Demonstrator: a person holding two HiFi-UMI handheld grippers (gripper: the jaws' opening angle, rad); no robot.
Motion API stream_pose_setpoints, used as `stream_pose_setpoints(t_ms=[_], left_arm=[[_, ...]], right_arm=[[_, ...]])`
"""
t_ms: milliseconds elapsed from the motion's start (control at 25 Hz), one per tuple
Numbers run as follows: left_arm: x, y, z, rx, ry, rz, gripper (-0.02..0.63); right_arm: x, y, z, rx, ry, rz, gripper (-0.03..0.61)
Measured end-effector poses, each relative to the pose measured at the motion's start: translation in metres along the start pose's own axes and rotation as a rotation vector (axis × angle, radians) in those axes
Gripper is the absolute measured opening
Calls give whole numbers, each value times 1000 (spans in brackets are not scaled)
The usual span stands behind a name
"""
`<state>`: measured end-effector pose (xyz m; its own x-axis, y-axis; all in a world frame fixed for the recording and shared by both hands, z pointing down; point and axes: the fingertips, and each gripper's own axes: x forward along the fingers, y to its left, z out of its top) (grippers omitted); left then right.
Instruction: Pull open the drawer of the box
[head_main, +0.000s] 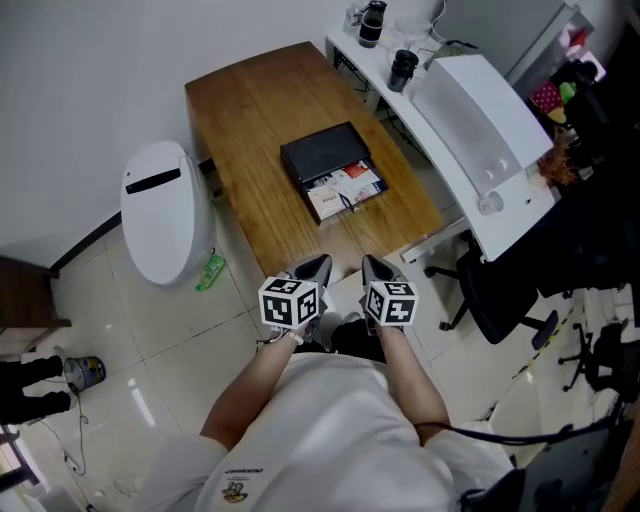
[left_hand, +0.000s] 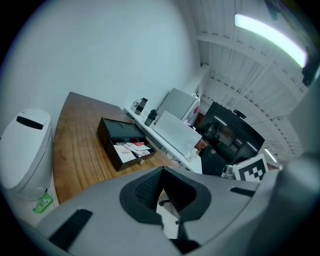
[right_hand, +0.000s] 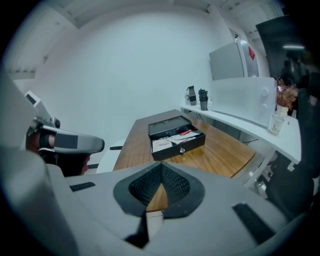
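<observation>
Head view: on the wooden table (head_main: 250, 110) sits the black box (head_main: 322, 150), its drawer (head_main: 345, 190) already out and showing papers. It is probably rigid, light and prone to sliding; the front knob (right_hand: 183, 149) is the hold. The left gripper (head_main: 318, 264) and right gripper (head_main: 372, 264), pressed together and empty, hang well short of it.

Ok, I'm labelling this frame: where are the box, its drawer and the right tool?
box (head_main: 322, 152), head view, on its black top.
drawer (right_hand: 170, 151), right gripper view, on its front wall.
right tool (head_main: 374, 266), head view, at its closed tips.
</observation>
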<state>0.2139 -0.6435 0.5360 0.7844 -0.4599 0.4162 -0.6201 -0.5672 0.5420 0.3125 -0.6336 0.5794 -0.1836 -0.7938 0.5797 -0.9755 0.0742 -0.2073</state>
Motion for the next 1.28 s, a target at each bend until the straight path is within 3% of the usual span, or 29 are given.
stream_pose_setpoints(t_ms=[360, 880, 1280], left_arm=[[-10, -13, 11, 1, -62, 50, 3], [-35, -36, 13, 32, -97, 115, 3], [-31, -53, -14, 18, -58, 112, 3]], right_arm=[[-18, 4, 30, -53, -60, 75, -11], [-40, 29, 26, -58, -57, 196, -11], [-63, 17, 11, -43, -49, 181, -11]])
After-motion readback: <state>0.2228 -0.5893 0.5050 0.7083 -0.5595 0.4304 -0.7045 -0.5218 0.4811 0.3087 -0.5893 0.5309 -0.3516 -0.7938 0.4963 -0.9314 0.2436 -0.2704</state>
